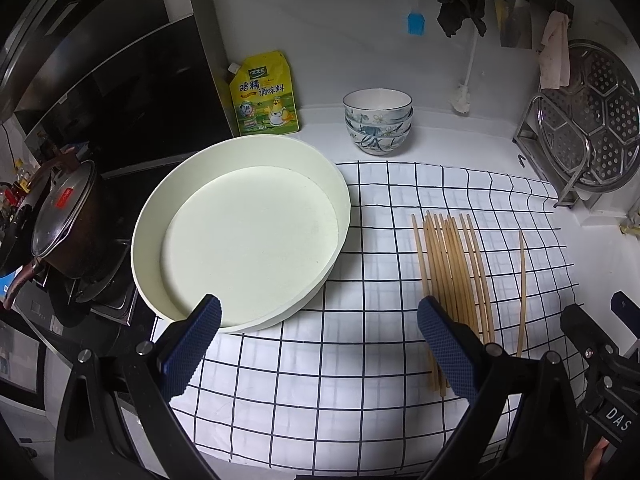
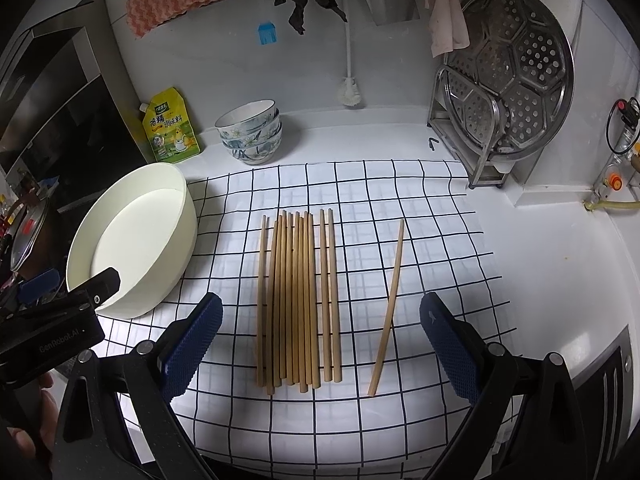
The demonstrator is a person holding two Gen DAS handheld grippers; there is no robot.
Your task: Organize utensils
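many chopsticks [image 2: 298,300] lengthwise toward wall, both hand-held grippers [image 2: 320,344] released, empty

Left tool [image 1: 320,344] and right tool [image 2: 320,344] hover, fingers spread wide.

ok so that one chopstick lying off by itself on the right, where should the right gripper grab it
Take the lone chopstick near its middle, coming straight down with the open right gripper and the jaws closing across its width. It lies flat on the checked cloth, slightly curved, with bare cloth on both sides, well apart from the chopstick bundle.
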